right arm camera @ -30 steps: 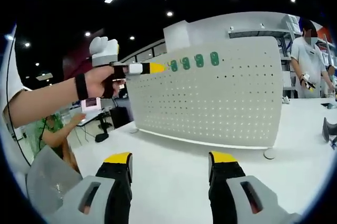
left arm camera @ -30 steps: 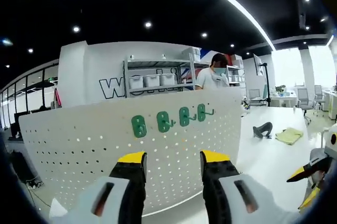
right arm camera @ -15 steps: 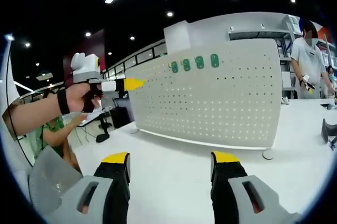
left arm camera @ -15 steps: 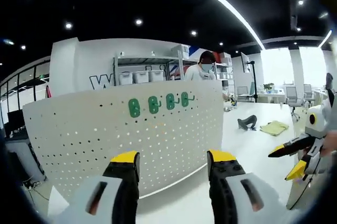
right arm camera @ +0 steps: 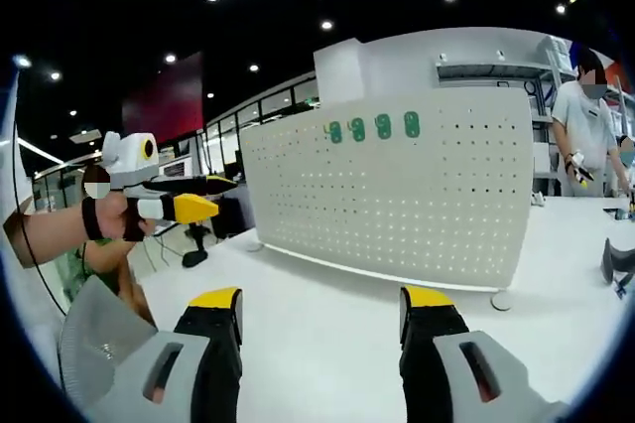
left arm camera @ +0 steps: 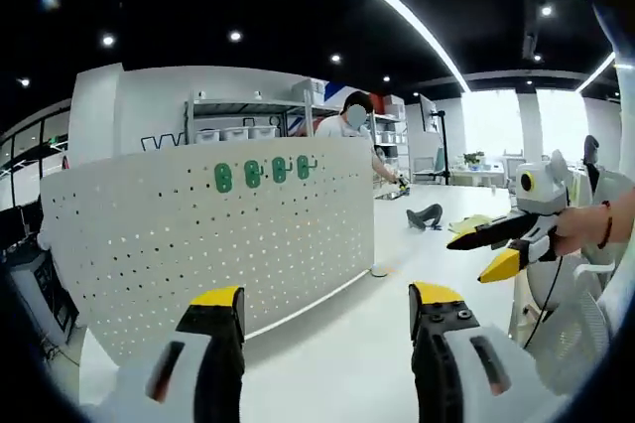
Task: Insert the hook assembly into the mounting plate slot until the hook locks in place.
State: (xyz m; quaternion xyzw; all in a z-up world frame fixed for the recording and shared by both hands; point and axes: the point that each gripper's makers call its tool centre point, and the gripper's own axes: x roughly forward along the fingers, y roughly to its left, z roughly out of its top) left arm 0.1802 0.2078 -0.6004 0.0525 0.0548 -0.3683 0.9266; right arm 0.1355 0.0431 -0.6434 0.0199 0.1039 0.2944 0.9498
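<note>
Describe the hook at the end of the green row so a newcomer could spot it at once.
Find the white pegboard standing upright on the white table. Near its top edge runs a short row of green hooks. The one wanted is the last hook, nearest the standing person; its thin arm sticks out sideways, unlike its neighbours' rounded plates.

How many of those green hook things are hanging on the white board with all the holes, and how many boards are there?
Green plastic hooks in a row near the top edge: 4
White perforated pegboard standing on the white table: 1
Total: 5
</note>
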